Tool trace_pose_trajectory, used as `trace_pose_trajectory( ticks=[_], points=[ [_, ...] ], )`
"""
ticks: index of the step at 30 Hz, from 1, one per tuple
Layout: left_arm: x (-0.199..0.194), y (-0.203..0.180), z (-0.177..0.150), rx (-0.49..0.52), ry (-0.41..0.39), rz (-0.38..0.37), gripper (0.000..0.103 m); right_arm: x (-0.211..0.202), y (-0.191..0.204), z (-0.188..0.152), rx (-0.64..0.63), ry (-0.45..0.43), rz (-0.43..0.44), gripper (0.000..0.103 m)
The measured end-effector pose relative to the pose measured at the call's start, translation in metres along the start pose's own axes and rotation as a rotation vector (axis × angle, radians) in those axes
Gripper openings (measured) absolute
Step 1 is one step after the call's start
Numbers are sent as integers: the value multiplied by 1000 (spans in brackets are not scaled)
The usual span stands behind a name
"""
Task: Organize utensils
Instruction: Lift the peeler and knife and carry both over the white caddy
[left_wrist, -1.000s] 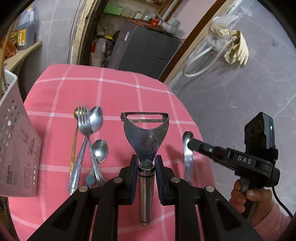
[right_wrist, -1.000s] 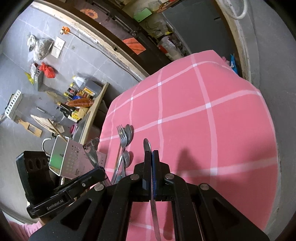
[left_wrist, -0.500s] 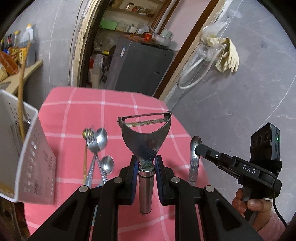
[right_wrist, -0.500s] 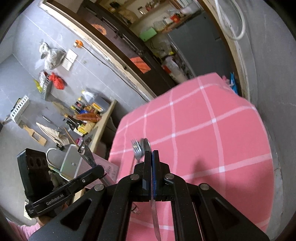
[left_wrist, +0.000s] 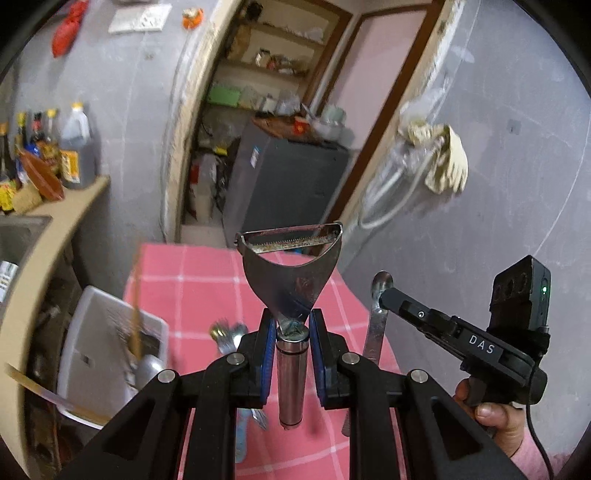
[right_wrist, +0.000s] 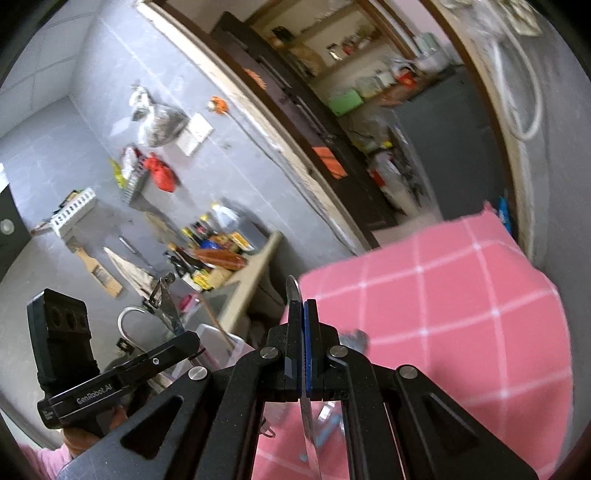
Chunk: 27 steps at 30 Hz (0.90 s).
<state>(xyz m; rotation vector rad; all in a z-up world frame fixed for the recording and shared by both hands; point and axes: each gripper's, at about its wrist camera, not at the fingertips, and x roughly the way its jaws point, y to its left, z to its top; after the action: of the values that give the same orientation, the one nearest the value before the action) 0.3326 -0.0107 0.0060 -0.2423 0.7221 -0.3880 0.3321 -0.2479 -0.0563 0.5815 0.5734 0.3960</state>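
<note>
Now left gripper (left_wrist: 291, 328) clamps peeler (left_wrist: 291, 273); right gripper (right_wrist: 303, 314) clamps spoon (right_wrist: 293, 290).

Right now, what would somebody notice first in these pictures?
Probably the big metal peeler, standing up in the left gripper above the pink checked cloth. Next, the spoon pinched in the right gripper, just right of the peeler. Down to the left sits a white utensil basket.

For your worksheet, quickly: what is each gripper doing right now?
Left gripper: closed on the peeler, by its handle.
Right gripper: closed on a spoon, by its handle.
</note>
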Motion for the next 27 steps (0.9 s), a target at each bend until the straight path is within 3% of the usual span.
trace_pose_trajectory(
  ticks=[8,16,27],
  points=[
    [-49,37,30,5,-108,91,17,26,70,19,-79,-63,108,2],
    [-73,81,43,-29,-174,181,17,51,122,10,-172,-89,172,2],
    [-57,115,30,-56,-206,197,17,97,134,-21,-202,-86,191,2]
  ],
)
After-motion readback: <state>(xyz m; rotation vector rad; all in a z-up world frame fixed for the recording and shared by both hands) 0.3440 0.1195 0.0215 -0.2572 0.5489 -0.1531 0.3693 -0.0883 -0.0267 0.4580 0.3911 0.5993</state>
